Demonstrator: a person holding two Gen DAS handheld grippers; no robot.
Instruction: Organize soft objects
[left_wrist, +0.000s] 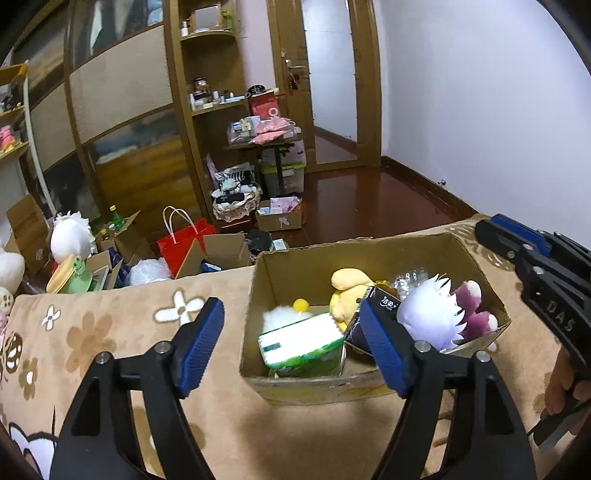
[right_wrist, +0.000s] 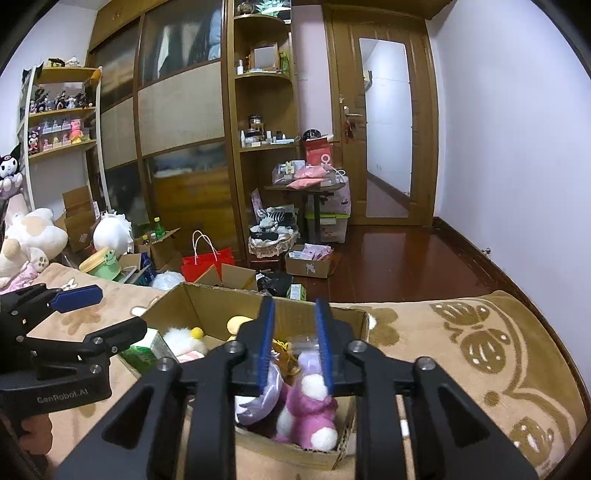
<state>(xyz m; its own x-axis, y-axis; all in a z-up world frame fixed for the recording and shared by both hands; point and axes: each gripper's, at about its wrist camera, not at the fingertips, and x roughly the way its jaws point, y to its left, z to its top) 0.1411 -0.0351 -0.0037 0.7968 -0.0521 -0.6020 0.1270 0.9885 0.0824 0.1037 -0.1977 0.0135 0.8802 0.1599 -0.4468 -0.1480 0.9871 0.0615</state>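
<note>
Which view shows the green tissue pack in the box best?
Left wrist: the tissue pack shows whole and unblocked in the box. In the right wrist view, only a green corner shows behind the left tool.

A red paper bag (right_wrist: 207, 263) with white handles is seen on the floor ahead and left of the right gripper, with open cartons (right_wrist: 159, 243) beside it holding a green bottle (right_wrist: 159, 227). Further ahead, a lace-edged basket (right_wrist: 271, 242) is placed below a small cluttered table (right_wrist: 301, 186). A wooden door (right_wrist: 386, 129) is set in the far wall, and a figurine shelf (right_wrist: 61, 110) is mounted far left.
</note>
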